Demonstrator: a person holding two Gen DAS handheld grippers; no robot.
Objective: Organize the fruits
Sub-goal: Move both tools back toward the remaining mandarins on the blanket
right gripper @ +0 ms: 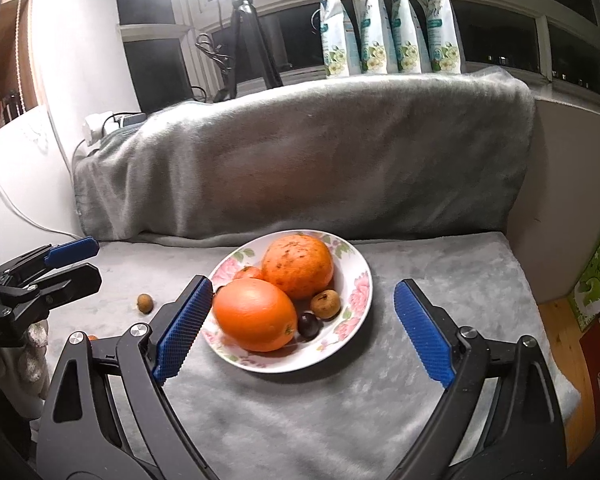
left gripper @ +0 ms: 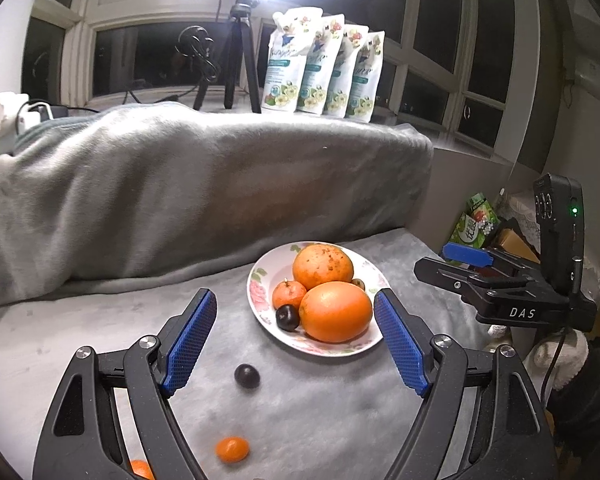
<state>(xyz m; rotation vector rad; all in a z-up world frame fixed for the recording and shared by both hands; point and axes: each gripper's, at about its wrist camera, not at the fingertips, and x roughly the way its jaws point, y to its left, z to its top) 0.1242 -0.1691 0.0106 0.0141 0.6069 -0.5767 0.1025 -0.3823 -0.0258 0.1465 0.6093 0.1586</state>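
Note:
A floral plate [left gripper: 260, 304] [right gripper: 356, 300] on the grey blanket holds two large oranges [left gripper: 335, 312] [right gripper: 255, 314], a small tangerine [left gripper: 289, 294], a dark plum [left gripper: 287, 317] [right gripper: 309, 325] and a brown longan [right gripper: 325, 303]. Loose on the blanket in the left wrist view lie a dark plum [left gripper: 247, 376], a tangerine [left gripper: 232, 449] and part of another tangerine [left gripper: 141, 469]. A loose longan [right gripper: 145, 303] lies left of the plate. My left gripper [left gripper: 296, 344] is open and empty, above the loose fruit. My right gripper [right gripper: 304, 332] is open and empty, just before the plate.
The blanket-draped sofa back [left gripper: 204, 184] rises behind the plate. Several detergent pouches [left gripper: 324, 64] and a tripod [left gripper: 240, 52] stand on the sill. Boxes [right gripper: 596, 280] sit off the right edge. The blanket's right edge drops near there.

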